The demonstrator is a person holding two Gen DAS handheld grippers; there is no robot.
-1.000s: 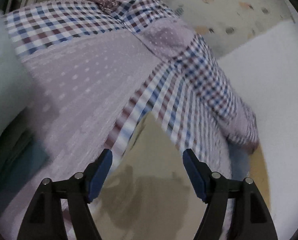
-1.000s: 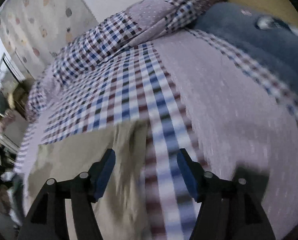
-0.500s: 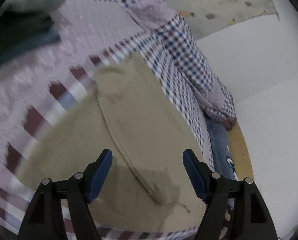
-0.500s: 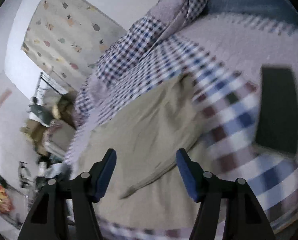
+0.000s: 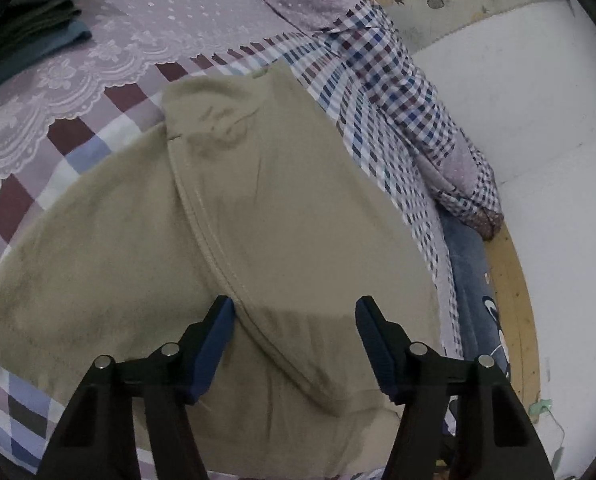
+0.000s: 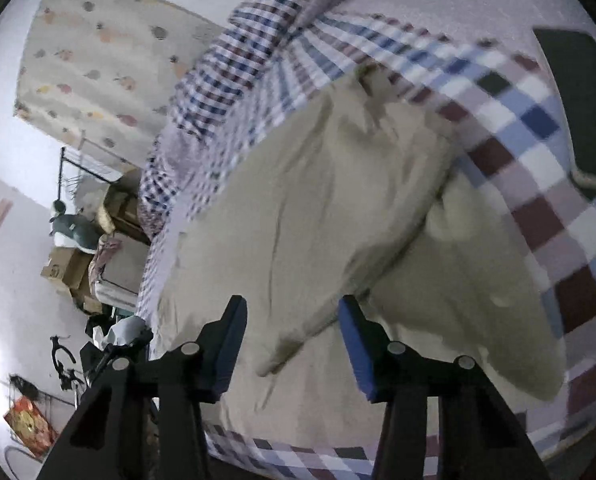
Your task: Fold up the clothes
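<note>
Left hand-held gripper (image 5: 294, 308) hangs over the bed with its blue-padded jaws spread wide and nothing between them. Directly beneath and ahead of it lies the khaki garment (image 5: 266, 208), spread on the checked bedspread (image 5: 78, 140); a stitched seam (image 5: 202, 220) runs from the garment's far end down toward the left finger (image 5: 218, 328), passing just beside its tip. Left of the garment, a lilac lace panel (image 5: 98, 60) overlies the bedspread, with dark folded cloth (image 5: 34, 40) at the far left corner. To the right, a rumpled checked quilt (image 5: 397, 92) lies along the wall (image 5: 517, 120), and blue denim (image 5: 469, 280) shows between the bed edge and the wall.

Right hand-held gripper (image 6: 292, 308) is likewise parted and empty, poised just above the same khaki garment (image 6: 317, 200). A folded edge of the cloth ends in a point (image 6: 270, 364) that lies between the two fingers, lower than their tips. Cardboard boxes (image 6: 66, 268) stand on the floor far to the left; a dark flat object (image 6: 577, 100) rests on the bedspread at the right.
</note>
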